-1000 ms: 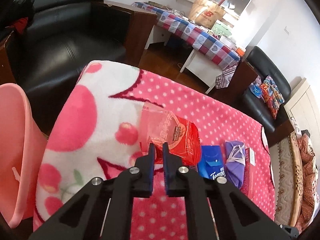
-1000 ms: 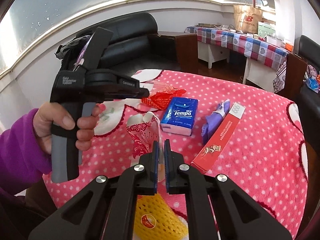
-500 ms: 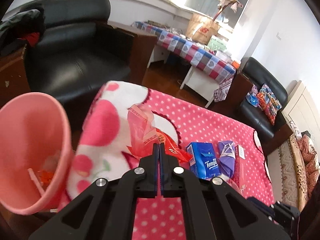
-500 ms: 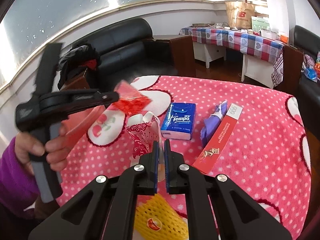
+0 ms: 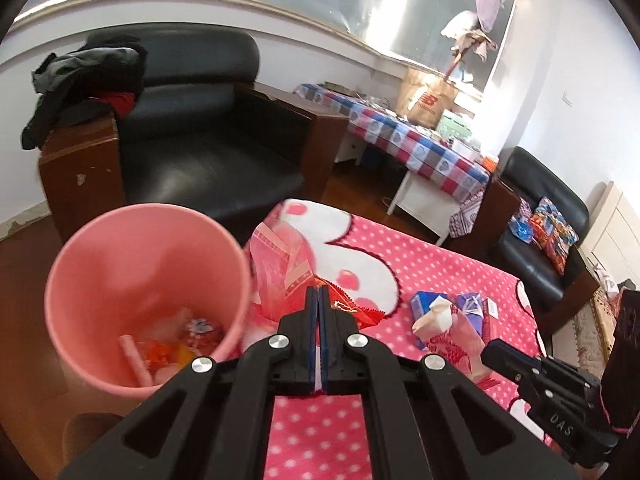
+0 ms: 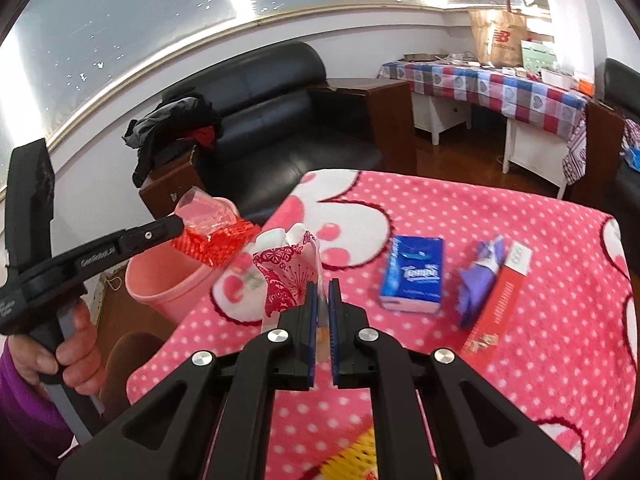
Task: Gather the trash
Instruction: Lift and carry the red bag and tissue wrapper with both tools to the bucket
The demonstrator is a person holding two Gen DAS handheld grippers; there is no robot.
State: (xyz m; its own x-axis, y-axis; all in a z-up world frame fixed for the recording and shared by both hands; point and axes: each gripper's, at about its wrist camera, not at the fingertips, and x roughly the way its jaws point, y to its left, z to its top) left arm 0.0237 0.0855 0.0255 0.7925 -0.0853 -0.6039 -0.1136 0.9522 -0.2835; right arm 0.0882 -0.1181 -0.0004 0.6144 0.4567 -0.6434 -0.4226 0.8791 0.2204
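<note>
The left gripper (image 5: 318, 300) clamped the crinkled red-and-clear plastic wrapper (image 6: 214, 236) beside the pink plastic bin (image 5: 100, 264) for dropping; the right gripper (image 6: 322, 300) clamped the red-patterned clear bag (image 6: 286, 276)

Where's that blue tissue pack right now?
In the right wrist view the blue tissue pack lies right of centre on the pink dotted blanket, beside the purple wrapper.

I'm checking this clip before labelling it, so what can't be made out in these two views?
- Bin bottom, left wrist view: contents blurred.
- Yellow net, right wrist view: cut by the lower edge, behind the right gripper.
- Red wrapper print: too small.
- Red box lettering: too small.
</note>
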